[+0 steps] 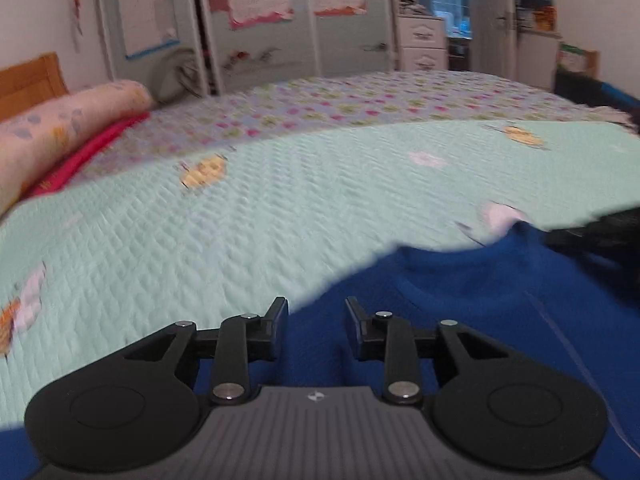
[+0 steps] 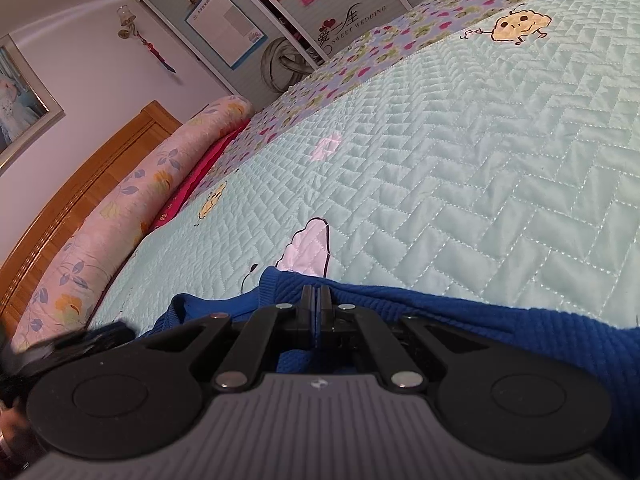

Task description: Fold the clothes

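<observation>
A blue knit sweater [image 2: 500, 320] is lying across the lower frame on the quilted bed [image 2: 460, 140]. The right hand-held gripper [image 2: 316, 300] is pinching its ribbed edge; the left hand-held gripper [image 1: 316, 316] is hovering spread above it. It is looking soft, limp and light, best gripped along hems.

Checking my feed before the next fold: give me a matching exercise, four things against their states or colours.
Things:
1. left gripper
2. right gripper
3. sweater
4. quilt

States:
A. mint green, quilted
B. shut on fabric
C. blue knit
D. open, above blue cloth

Pairs: 1-D, 2-B, 3-C, 4-A
</observation>
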`<action>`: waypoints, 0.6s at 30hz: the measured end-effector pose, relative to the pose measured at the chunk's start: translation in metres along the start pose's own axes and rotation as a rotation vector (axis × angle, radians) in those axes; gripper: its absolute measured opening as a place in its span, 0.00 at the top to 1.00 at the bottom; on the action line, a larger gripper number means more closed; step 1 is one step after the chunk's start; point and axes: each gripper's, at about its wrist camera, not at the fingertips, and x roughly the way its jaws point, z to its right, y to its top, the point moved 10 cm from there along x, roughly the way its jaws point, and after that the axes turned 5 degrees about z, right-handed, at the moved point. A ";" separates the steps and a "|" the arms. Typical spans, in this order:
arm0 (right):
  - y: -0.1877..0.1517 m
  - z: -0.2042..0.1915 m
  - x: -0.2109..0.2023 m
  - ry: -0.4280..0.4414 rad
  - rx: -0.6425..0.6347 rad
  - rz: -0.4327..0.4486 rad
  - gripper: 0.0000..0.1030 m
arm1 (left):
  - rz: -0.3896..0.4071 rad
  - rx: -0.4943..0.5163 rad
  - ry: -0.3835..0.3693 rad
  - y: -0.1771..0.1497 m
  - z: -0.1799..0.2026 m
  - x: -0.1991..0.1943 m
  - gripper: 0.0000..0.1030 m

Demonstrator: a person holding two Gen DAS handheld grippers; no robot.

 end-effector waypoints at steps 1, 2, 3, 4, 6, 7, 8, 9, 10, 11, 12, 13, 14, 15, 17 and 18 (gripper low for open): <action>0.000 0.000 0.000 0.001 0.000 -0.002 1.00 | -0.013 0.007 -0.014 -0.008 0.005 -0.012 0.68; 0.000 0.000 0.000 0.003 0.000 -0.003 1.00 | -0.025 0.014 -0.028 -0.016 0.010 -0.024 0.68; 0.000 0.000 0.000 0.004 -0.001 -0.005 1.00 | -0.032 0.003 -0.050 -0.024 0.015 -0.035 0.68; 0.001 0.000 0.000 0.008 0.001 -0.007 1.00 | -0.037 -0.018 -0.076 -0.032 0.020 -0.046 0.68; -0.006 -0.006 -0.006 0.025 -0.009 -0.027 0.99 | -0.050 -0.044 -0.126 -0.048 0.033 -0.066 0.68; -0.016 -0.015 -0.016 0.041 -0.033 -0.057 0.99 | -0.069 -0.030 -0.146 -0.057 0.043 -0.073 0.68; -0.026 -0.024 -0.026 0.057 -0.056 -0.087 0.95 | -0.084 -0.011 -0.155 -0.064 0.052 -0.078 0.68; -0.037 -0.032 -0.036 0.073 -0.080 -0.117 0.87 | -0.096 0.007 -0.160 -0.071 0.060 -0.082 0.68; -0.047 -0.041 -0.046 0.088 -0.104 -0.147 0.84 | -0.105 0.012 -0.168 -0.076 0.067 -0.086 0.68; -0.057 -0.049 -0.057 0.104 -0.128 -0.177 0.81 | -0.109 0.002 -0.192 -0.077 0.074 -0.091 0.68; -0.068 -0.058 -0.067 0.120 -0.152 -0.207 0.81 | -0.110 -0.011 -0.222 -0.077 0.081 -0.096 0.68; -0.078 -0.066 -0.077 0.136 -0.176 -0.237 0.81 | -0.106 -0.020 -0.247 -0.076 0.087 -0.102 0.68; -0.088 -0.074 -0.088 0.152 -0.200 -0.267 0.81 | -0.099 -0.026 -0.270 -0.075 0.093 -0.110 0.68; -0.099 -0.082 -0.099 0.167 -0.224 -0.297 0.81 | -0.101 -0.026 -0.292 -0.077 0.099 -0.115 0.68; -0.119 -0.098 -0.121 0.199 -0.272 -0.356 0.80 | -0.113 -0.019 -0.336 -0.081 0.113 -0.125 0.68; -0.129 -0.106 -0.132 0.215 -0.296 -0.386 0.80 | -0.125 -0.010 -0.349 -0.085 0.119 -0.129 0.68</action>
